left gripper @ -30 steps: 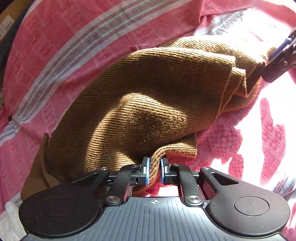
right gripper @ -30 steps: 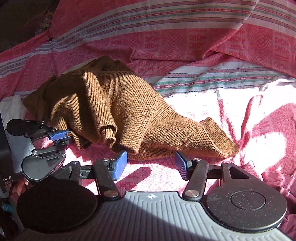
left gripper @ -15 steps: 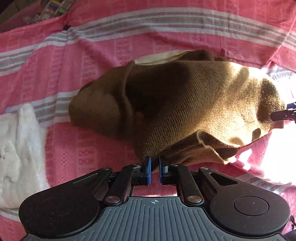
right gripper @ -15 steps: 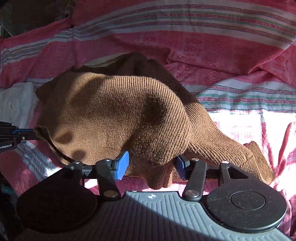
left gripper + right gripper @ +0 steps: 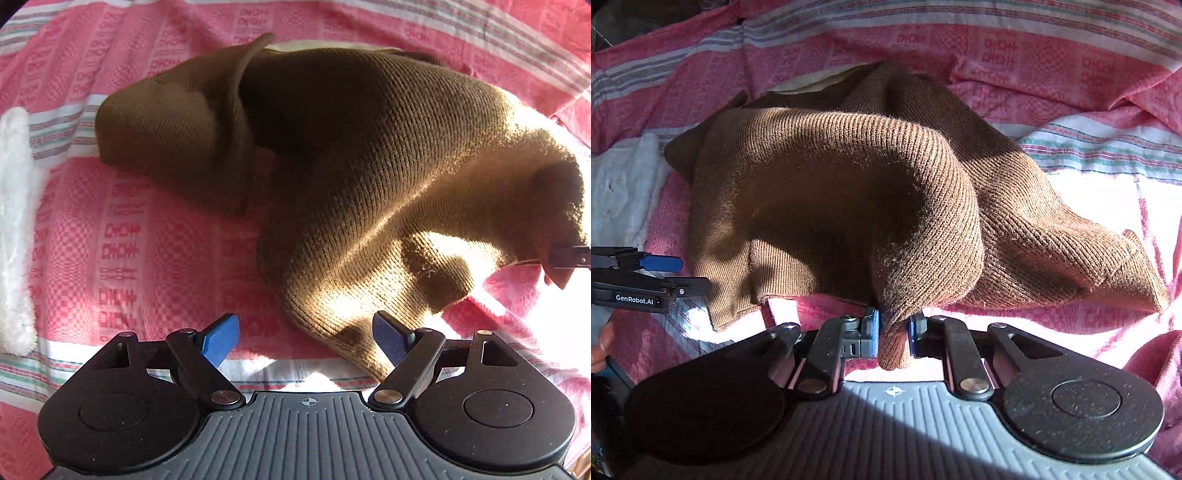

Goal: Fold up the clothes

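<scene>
Knitwear in mid-fold: a brown ribbed sweater (image 5: 849, 206) lies bunched on the pink checked bedspread (image 5: 122, 236), part in shadow and part in hard sun, its bulk doubled over itself but not squared into a neat stack.

My right gripper (image 5: 892, 332) pinches a hanging edge of the knit between its 2 blue pads, jaws nearly closed on the fabric. That grip, I judge, holds the near side of the sweater lifted into the arched hump seen in the right wrist view, so the layer can be carried over or laid flat.

My left gripper (image 5: 306, 338) stands wide open with nothing between its fingers. The ribbed hem of the sweater lies on the spread between them and just ahead, nearer the right-hand pad. From the right wrist view this gripper sits off to the sweater's left, apart from the cloth.

A loose flap or sleeve (image 5: 229, 122) is thrown across the far left of the garment, and 1 pointed corner (image 5: 1145, 291) trails to the right. White fleecy fabric (image 5: 14, 229) lies at the left edge of the spread. A bare thumb shows at the frame's edge behind the left tool.
</scene>
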A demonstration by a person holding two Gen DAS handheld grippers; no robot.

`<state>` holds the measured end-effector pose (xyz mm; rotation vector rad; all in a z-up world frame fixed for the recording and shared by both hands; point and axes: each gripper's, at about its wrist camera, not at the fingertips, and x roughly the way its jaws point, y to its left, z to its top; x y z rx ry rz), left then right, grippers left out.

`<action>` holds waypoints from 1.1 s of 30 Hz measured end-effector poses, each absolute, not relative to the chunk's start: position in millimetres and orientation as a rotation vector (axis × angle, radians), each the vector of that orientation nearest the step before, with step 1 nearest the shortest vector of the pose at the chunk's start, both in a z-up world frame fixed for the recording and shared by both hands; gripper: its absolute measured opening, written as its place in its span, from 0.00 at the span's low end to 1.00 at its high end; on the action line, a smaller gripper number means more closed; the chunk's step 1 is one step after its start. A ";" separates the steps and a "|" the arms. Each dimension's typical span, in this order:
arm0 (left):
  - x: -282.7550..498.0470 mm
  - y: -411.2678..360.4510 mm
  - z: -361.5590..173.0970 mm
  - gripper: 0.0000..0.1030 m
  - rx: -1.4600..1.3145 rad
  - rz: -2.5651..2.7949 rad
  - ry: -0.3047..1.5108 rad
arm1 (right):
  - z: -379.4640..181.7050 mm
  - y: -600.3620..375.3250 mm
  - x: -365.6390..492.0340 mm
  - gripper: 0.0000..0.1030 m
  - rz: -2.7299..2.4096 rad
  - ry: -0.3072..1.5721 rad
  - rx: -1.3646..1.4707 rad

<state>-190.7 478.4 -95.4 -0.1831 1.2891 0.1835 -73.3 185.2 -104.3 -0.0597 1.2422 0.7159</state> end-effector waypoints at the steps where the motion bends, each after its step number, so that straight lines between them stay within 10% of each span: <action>1: -186.0 477.6 -98.2 0.86 -0.203 0.180 1.287 | -104.1 186.0 -74.3 0.21 0.713 1.242 -0.064; 6: -171.2 457.1 -99.8 0.76 -0.201 0.131 1.258 | -101.8 191.5 -75.5 0.35 0.718 1.235 -0.074; 7: -170.5 451.1 -98.0 0.64 -0.177 0.127 1.248 | -101.0 192.6 -75.5 0.39 0.722 1.233 -0.076; 9: -169.2 439.1 -94.4 0.08 -0.130 0.118 1.227 | -99.3 194.9 -75.6 0.55 0.729 1.229 -0.079; 11: -169.4 435.4 -86.5 0.07 -0.089 0.151 1.212 | -97.6 197.1 -75.6 0.48 0.737 1.224 -0.081; 13: -171.9 441.0 -75.0 0.06 -0.081 0.179 1.210 | -95.9 199.4 -75.7 0.11 0.744 1.220 -0.084; 25: -270.0 469.3 -6.8 0.09 0.018 0.010 1.322 | -60.2 173.0 -147.6 0.12 0.988 1.356 -0.117; 31: -296.8 477.9 -63.6 0.07 0.005 0.079 1.510 | -112.2 187.0 -177.4 0.11 0.960 1.496 -0.164; 33: -303.9 488.2 -78.1 0.33 0.002 0.143 1.545 | -114.3 186.5 -175.3 0.13 0.931 1.492 -0.173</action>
